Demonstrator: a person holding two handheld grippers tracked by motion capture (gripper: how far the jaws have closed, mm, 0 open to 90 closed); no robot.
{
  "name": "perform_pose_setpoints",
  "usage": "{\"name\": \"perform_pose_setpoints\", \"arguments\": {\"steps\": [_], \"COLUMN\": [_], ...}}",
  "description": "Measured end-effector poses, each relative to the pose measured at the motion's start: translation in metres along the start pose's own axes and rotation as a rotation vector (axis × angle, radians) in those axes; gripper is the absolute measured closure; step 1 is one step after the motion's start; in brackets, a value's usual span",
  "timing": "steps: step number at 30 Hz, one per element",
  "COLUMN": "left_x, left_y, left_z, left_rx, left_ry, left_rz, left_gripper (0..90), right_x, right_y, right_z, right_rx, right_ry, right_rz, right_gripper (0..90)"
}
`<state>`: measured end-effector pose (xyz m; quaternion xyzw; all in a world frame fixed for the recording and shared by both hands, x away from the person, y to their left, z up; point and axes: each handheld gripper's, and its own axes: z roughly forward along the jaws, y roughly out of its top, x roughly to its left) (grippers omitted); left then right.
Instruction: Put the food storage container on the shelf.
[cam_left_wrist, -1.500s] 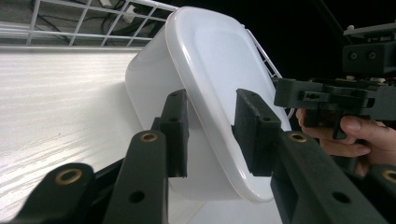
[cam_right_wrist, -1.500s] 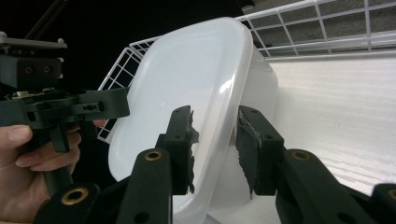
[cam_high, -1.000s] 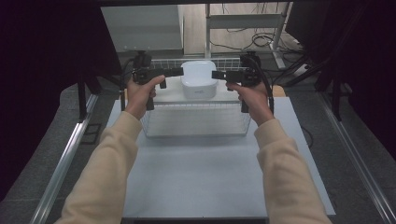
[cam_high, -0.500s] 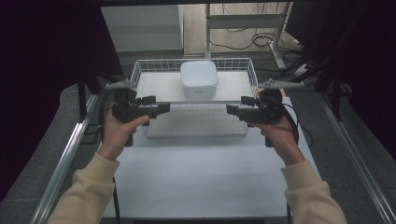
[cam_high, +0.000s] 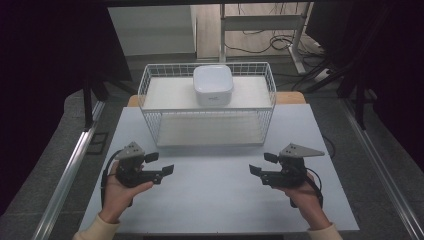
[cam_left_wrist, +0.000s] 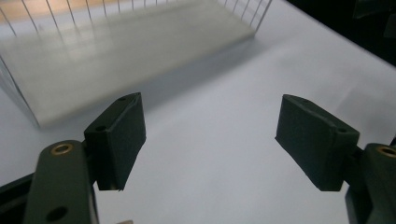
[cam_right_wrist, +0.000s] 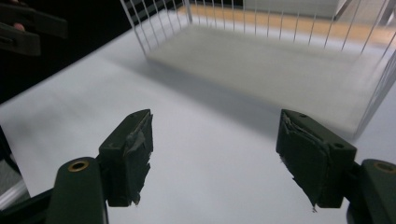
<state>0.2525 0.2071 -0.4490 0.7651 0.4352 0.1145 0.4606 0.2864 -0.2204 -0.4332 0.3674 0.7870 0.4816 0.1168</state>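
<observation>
A white wire basket (cam_high: 150, 102) stands at the back of the white table (cam_high: 215, 200). On its upper shelf rests a white rounded square container (cam_high: 213, 84). My left gripper (cam_high: 161, 164) hovers over the table's front left, open, jaws pointing right, nothing between them. My right gripper (cam_high: 262, 164) mirrors it at the front right, open and empty, jaws pointing left. In the left gripper view my left gripper (cam_left_wrist: 210, 135) faces the basket's lower shelf (cam_left_wrist: 116, 51). In the right gripper view my right gripper (cam_right_wrist: 215, 149) faces the same lower shelf (cam_right_wrist: 280, 65).
A metal rail (cam_high: 75, 165) runs along the table's left side and another rail (cam_high: 380, 170) along its right. Cables and desk legs lie on the floor behind the basket. Bare tabletop stretches between the two grippers and in front of the basket.
Both grippers have drawn back from the basket's top, near the container, toward the table's front. The container stays on the basket's upper shelf.
</observation>
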Motion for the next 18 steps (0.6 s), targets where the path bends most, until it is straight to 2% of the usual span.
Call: {"name": "perform_pose_setpoints", "arguments": {"steps": [2,4,8,14,18], "left_x": [0.000,0.001,0.004,0.005,0.007], "left_y": [-0.011,-0.020,-0.026,-0.028,-0.031], "left_z": [0.005,0.010,0.012,0.012,0.012], "left_rx": [0.019,0.046,0.050,0.044,0.044], "left_ry": [0.001,0.004,0.010,0.019,0.027], "left_rz": [0.000,-0.008,-0.023,-0.020,-0.021], "left_gripper": [24.0,24.0,23.8,23.6,22.9], "right_x": [-0.003,-0.005,-0.005,-0.003,-0.004], "right_y": [-0.012,-0.022,-0.033,-0.031,-0.036], "right_z": [0.003,0.009,0.017,0.015,0.016], "right_rx": [0.006,0.035,0.072,0.041,0.030], "right_ry": [-0.007,-0.007,-0.001,-0.008,-0.050], "right_rz": [0.016,0.027,0.020,0.012,-0.023], "right_gripper": [26.8,26.7,26.4,26.0,23.0]}}
